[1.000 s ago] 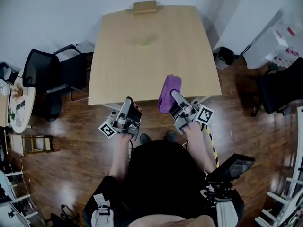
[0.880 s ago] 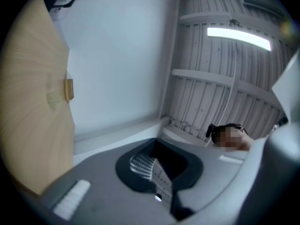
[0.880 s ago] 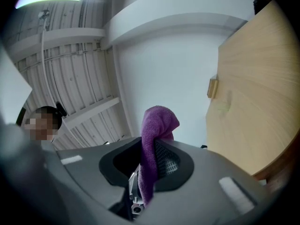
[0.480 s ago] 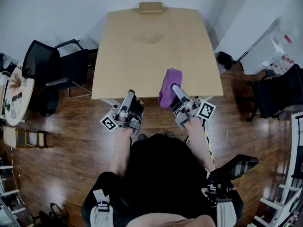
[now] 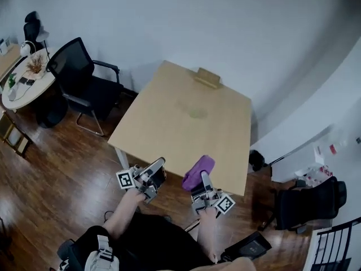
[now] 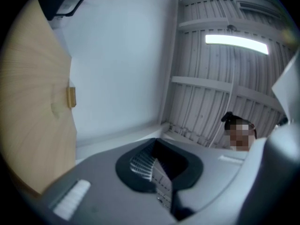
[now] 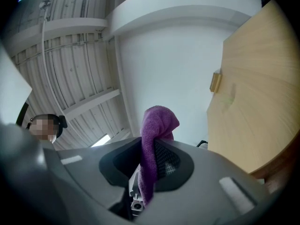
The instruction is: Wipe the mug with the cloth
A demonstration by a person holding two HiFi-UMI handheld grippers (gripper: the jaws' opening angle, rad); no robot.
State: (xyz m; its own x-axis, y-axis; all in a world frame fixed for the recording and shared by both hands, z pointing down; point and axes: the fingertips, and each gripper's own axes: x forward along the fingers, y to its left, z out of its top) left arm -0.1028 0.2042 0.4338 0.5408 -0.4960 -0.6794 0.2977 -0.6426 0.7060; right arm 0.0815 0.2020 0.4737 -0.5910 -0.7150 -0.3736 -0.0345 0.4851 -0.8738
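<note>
A wooden floor (image 5: 51, 174) and a pale wall frame a bare-looking wooden table (image 5: 169, 134), with a black chair (image 5: 79, 78) beside its left side. The person stands at the table's near edge, both tools raised and tilted upward in front of the body, apparently held ready and not yet working.

The left gripper (image 5: 158, 163) has its jaws pressed fully together with nothing between them, probably free to steady the mug. The right gripper (image 5: 202, 178) is clamped on a purple cloth (image 5: 193, 178), which bunches above the jaws and hangs down through them, so a loose wad is offered for wiping.

At the far edge sits a small wooden block (image 5: 207, 78). A faint greenish thing (image 5: 197, 113) lies mid-table, well apart from both tools. It may be the mug, but is too small to tell.
</note>
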